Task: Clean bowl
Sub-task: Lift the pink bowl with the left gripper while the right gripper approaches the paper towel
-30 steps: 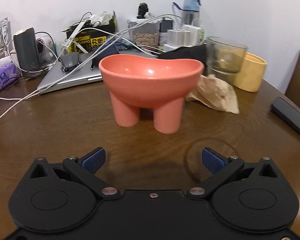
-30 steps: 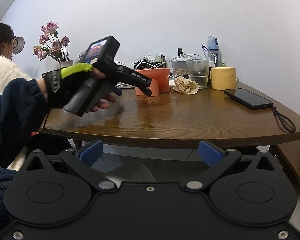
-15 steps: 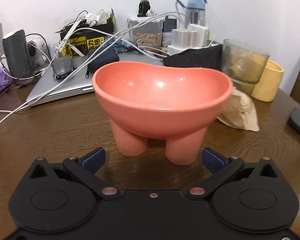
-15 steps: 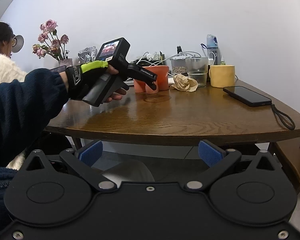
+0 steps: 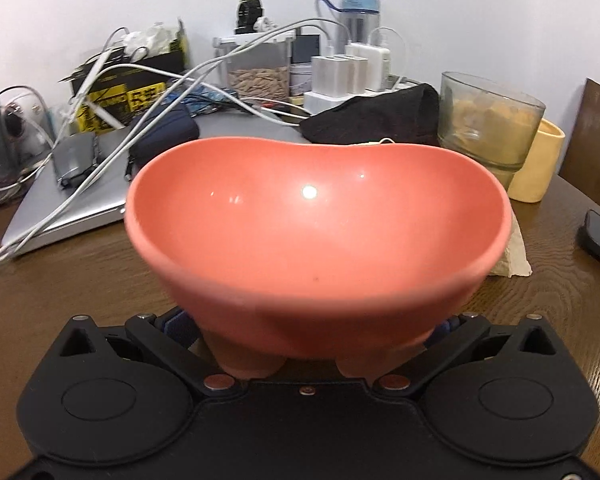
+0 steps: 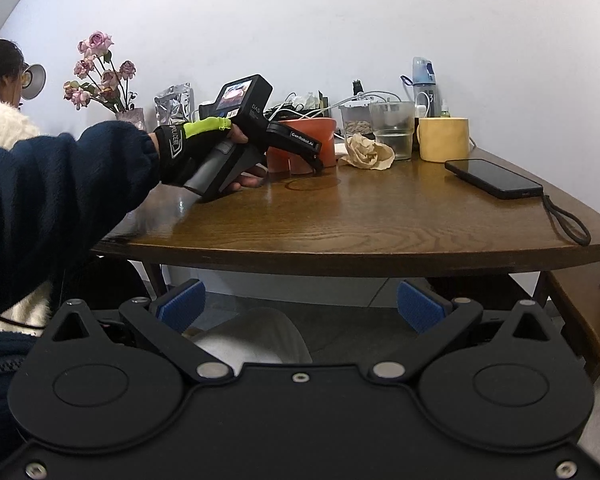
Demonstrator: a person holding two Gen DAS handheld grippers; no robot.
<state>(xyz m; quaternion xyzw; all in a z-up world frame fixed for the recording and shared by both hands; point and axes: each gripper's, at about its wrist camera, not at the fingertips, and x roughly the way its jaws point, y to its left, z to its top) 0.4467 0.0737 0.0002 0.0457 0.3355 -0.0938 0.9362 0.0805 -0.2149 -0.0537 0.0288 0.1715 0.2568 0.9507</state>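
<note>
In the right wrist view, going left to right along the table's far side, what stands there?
Roses → foil bag → bowl → crumpled paper → glass → yellow cup → phone.

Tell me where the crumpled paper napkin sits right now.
In the right wrist view the crumpled napkin lies on the table, between the pink bowl and the glass tumbler.
</note>
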